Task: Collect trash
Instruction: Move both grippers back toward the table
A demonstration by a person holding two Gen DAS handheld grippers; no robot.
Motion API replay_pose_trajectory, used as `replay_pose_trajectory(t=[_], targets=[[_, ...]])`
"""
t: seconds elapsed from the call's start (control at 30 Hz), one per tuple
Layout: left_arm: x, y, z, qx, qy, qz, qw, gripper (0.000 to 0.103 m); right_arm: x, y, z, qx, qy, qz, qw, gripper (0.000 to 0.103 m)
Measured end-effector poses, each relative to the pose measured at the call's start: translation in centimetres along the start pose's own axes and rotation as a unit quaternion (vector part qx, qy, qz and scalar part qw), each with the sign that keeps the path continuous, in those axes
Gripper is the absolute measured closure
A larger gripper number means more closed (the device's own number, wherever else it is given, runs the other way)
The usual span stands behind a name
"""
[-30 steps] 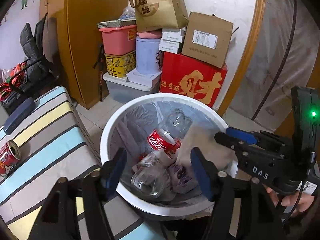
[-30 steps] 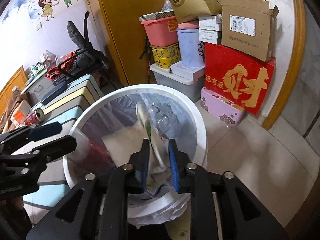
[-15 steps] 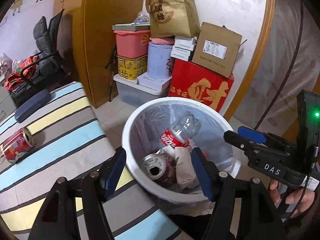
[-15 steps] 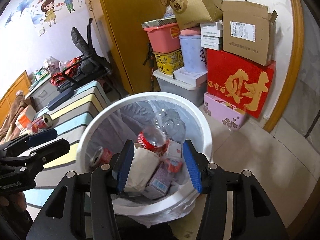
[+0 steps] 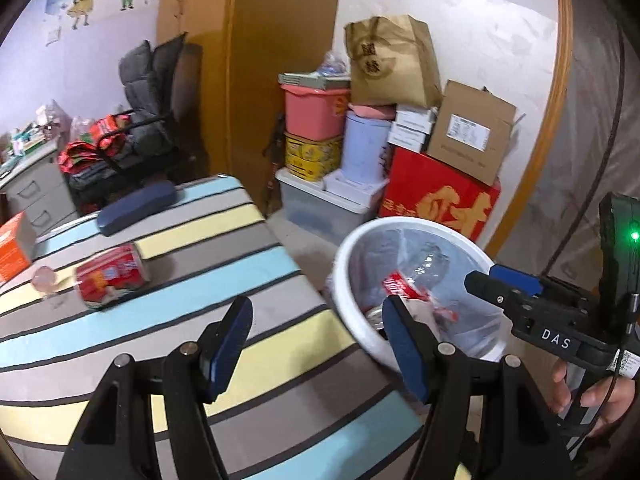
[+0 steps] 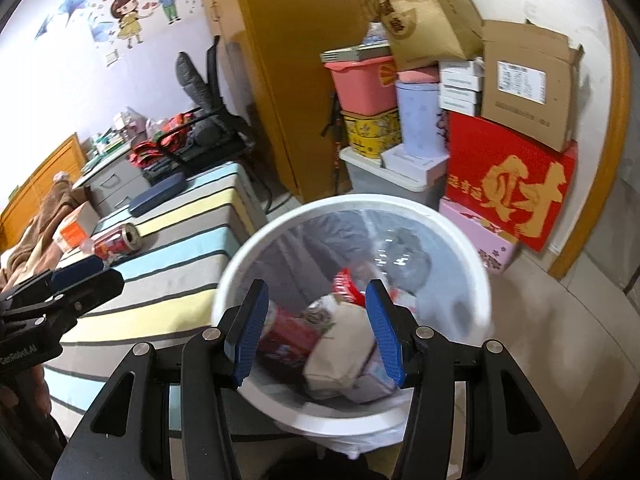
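Observation:
A white trash bin [image 6: 472, 264] lined with a clear bag holds a plastic bottle, cans and a paper wad [image 6: 340, 344]; it also shows in the left wrist view [image 5: 352, 264]. A red soda can [image 5: 112, 276] lies on its side on the striped table [image 5: 224, 292], also in the right wrist view [image 6: 116, 240]. My left gripper [image 5: 320, 344] is open and empty above the table's edge, right of the can. My right gripper [image 6: 316, 328] is open and empty over the bin.
An orange box [image 5: 14, 248] and a dark blue case [image 5: 136, 208] lie on the table's far side. Stacked boxes, tubs and a paper bag [image 5: 392, 64] stand against the wall behind the bin. A chair [image 5: 148, 120] stands at the back left.
My right gripper opened and dropped the paper wad into the bin. My left gripper swung left from over the bin to the table, bringing the red can closer.

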State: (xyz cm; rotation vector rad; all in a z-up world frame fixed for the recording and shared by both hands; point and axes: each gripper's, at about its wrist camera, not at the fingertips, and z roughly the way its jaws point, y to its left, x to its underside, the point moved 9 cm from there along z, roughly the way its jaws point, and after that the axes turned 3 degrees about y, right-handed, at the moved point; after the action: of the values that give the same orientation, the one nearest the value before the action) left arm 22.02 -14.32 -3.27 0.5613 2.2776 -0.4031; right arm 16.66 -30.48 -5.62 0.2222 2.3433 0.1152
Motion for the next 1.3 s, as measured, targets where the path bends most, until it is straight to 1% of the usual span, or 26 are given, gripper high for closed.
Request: replay_pose_trajectory(t=[0.1,0.4,0.8,1.07,1.17,1.23,1.3], targets=[[0.0,1.5,-0.7,-0.005,-0.004,-0.01,0.9999,0.034,-0.1,1.5,0.3,-0.016,0.001,-0.007,1.0,0.051],[1.0,7.7,-2.5,-0.053,-0.011,-0.038,0.9978,0.034,-0.4,6.3,1.5,-0.044,0.006,-0.048,0.998,0.051],[2.7,16.8,-3.8,-0.111,-0.009,-0.08,0.9905,0.033,-0.6,13.0,4.0,-0.085,0.024,-0.101,0.991,0.051],[3.5,24.2,-4.2,-0.152,-0.004,-0.121,0.9811,0.033,-1.6,17.2,6.0,-0.123,0.03,-0.145,0.981,0.051],[3.7,26.5,-3.8,-0.163,0.002,-0.133,0.9777,0.033,-2.0,19.1,6.8,-0.146,0.034,-0.166,0.975,0.051],[3.7,28.1,-3.2,-0.165,0.008,-0.145,0.9756,0.033,-2.5,20.3,7.4,-0.156,0.033,-0.185,0.97,0.051],[3.5,29.1,-2.6,-0.159,0.009,-0.151,0.9755,0.033,-2.7,21.3,8.0,-0.162,0.033,-0.202,0.965,0.051]])
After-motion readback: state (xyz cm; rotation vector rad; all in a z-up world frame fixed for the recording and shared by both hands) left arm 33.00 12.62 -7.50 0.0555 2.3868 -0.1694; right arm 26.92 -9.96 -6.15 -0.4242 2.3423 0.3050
